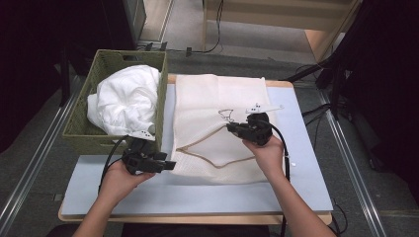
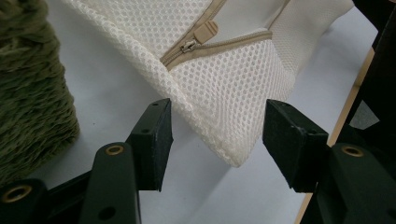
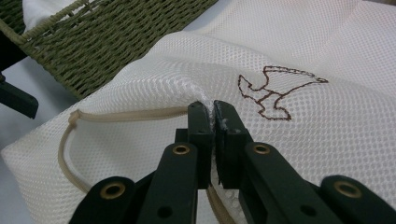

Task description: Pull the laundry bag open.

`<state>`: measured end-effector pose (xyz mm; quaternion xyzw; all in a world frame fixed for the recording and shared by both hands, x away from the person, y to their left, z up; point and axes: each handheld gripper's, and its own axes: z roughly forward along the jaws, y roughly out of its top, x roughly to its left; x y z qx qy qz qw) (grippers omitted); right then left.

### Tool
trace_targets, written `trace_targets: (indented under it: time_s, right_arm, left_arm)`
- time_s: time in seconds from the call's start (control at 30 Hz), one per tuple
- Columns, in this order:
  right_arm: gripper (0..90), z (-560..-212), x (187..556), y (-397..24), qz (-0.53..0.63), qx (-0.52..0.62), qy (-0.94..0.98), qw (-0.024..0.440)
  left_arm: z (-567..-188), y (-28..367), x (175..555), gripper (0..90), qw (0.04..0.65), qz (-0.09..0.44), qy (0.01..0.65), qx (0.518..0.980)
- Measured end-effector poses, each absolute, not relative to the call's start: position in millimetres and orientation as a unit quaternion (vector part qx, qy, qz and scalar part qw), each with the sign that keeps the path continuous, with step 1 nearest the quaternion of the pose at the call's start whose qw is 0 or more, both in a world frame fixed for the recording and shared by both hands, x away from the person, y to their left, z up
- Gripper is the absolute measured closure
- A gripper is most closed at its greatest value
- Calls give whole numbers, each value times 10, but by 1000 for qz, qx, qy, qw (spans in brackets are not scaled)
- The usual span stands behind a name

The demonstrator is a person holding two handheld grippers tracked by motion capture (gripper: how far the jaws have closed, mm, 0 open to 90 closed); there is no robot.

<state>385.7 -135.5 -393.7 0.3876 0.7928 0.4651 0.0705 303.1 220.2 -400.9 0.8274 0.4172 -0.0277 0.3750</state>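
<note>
The right gripper [image 3: 214,112] was found clamped on the mesh bag [image 1: 217,123], apparently lifting its upper layer; the left gripper [image 2: 217,135] was held open astride the bag's corner.

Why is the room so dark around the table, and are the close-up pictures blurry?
High view: light falls on the table and mesh bag; the edges go black, and it looks soft. Left gripper view: the zipper pull and mesh are sharp. Right gripper view: the stitched bird is crisp, the green basket slightly softer.
</note>
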Motion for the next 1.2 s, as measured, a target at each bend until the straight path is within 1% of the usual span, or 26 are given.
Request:
trace_targets:
  time_s: [0.4,0.67,0.9,1.2]
  right_arm:
    - [876,-4006,3875,-1322,454,388,800,58]
    - [876,-4019,3877,-1306,449,386,804,58]
    - [877,-4024,3870,-1295,446,387,805,58]
    - [877,-4017,3874,-1281,444,385,807,58]
  left_arm:
    - [-3898,2321,2993,413,364,-20,405,839]
    - [-3732,2397,2988,414,363,-13,402,841]
    - [-3607,2374,2987,413,365,-13,394,843]
    - [-3505,2422,3039,409,367,-13,399,840]
